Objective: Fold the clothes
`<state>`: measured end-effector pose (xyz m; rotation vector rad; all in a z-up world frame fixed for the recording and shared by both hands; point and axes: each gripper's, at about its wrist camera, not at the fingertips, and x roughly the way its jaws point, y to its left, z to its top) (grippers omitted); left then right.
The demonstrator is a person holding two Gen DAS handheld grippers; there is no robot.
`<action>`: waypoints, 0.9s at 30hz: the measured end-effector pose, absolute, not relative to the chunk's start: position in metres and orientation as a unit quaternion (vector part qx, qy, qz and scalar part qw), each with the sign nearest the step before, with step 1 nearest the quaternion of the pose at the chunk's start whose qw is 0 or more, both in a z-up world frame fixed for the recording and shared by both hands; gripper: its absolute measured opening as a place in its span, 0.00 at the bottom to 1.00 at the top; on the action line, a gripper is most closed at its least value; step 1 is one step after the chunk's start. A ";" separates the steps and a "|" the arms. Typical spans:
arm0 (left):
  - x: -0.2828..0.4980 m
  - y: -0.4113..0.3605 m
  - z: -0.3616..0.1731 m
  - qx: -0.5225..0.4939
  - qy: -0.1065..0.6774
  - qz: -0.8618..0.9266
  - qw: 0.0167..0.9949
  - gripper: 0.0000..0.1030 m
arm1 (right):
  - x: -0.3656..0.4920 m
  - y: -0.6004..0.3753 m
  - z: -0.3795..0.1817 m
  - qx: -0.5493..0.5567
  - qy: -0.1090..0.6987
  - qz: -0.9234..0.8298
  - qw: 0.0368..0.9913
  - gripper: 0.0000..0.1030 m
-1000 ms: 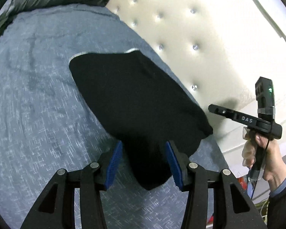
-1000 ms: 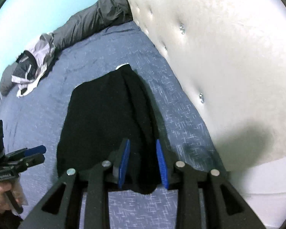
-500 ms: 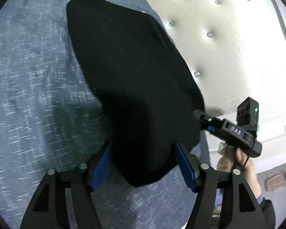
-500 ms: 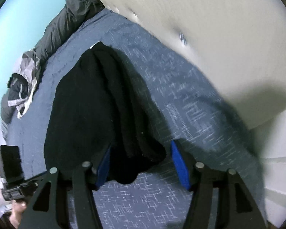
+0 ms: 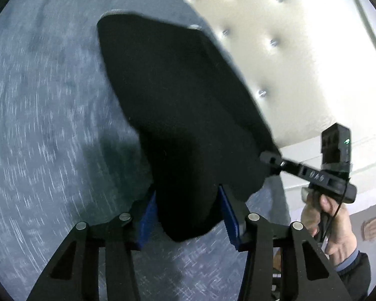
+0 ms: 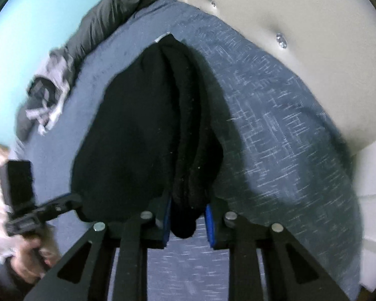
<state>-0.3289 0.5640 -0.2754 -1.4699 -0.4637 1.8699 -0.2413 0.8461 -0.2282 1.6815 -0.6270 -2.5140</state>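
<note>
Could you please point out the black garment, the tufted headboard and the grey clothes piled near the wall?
black garment (image 5: 183, 105), left wrist view, middle of cloth.
tufted headboard (image 5: 288, 57), left wrist view, padded face.
grey clothes (image 6: 47, 95), right wrist view, crumpled heap.

A black garment (image 5: 178, 115) lay on the blue bed (image 5: 45, 130) beside a tufted cream headboard (image 5: 288, 57). The left gripper (image 5: 188, 215) was closing its jaws around the garment's near corner; the right gripper (image 5: 270, 160) met another corner.

Blue bed (image 6: 275, 115) bears black garment (image 6: 137, 130), apparently folded.
</note>
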 end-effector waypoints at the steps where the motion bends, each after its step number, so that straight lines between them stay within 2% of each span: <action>1: -0.328 0.563 -0.273 -0.565 -0.176 0.724 0.353 0.51 | -0.244 0.844 -0.231 0.546 -0.193 -0.815 0.019 0.24; 2: -0.327 0.562 -0.270 -0.562 -0.171 0.728 0.353 0.51 | -0.242 0.847 -0.230 0.541 -0.193 -0.818 0.006 0.28; 6: -0.321 0.548 -0.240 -0.521 -0.146 0.768 0.342 0.51 | -0.237 0.852 -0.216 0.520 -0.173 -0.836 -0.022 0.33; 9: -0.317 0.544 -0.217 -0.484 -0.126 0.796 0.342 0.51 | -0.232 0.844 -0.190 0.481 -0.120 -0.868 -0.031 0.33; 13: -0.317 0.569 -0.210 -0.466 -0.080 0.806 0.356 0.51 | -0.239 0.838 -0.175 0.435 -0.133 -0.890 0.013 0.33; 15: -0.310 0.580 -0.214 -0.462 -0.055 0.808 0.361 0.51 | -0.244 0.832 -0.185 0.444 -0.127 -0.887 0.017 0.20; 16: -0.305 0.587 -0.217 -0.463 -0.042 0.807 0.365 0.51 | -0.247 0.831 -0.191 0.452 -0.123 -0.884 0.017 0.10; 17: -0.302 0.592 -0.222 -0.466 -0.034 0.804 0.367 0.51 | -0.249 0.829 -0.198 0.459 -0.119 -0.880 0.016 0.08; 19: -0.300 0.594 -0.232 -0.472 -0.026 0.803 0.364 0.51 | -0.252 0.829 -0.212 0.472 -0.118 -0.874 0.014 0.04; 27: -0.295 0.594 -0.254 -0.474 -0.022 0.801 0.365 0.51 | -0.239 0.850 -0.246 0.469 -0.154 -0.870 -0.009 0.03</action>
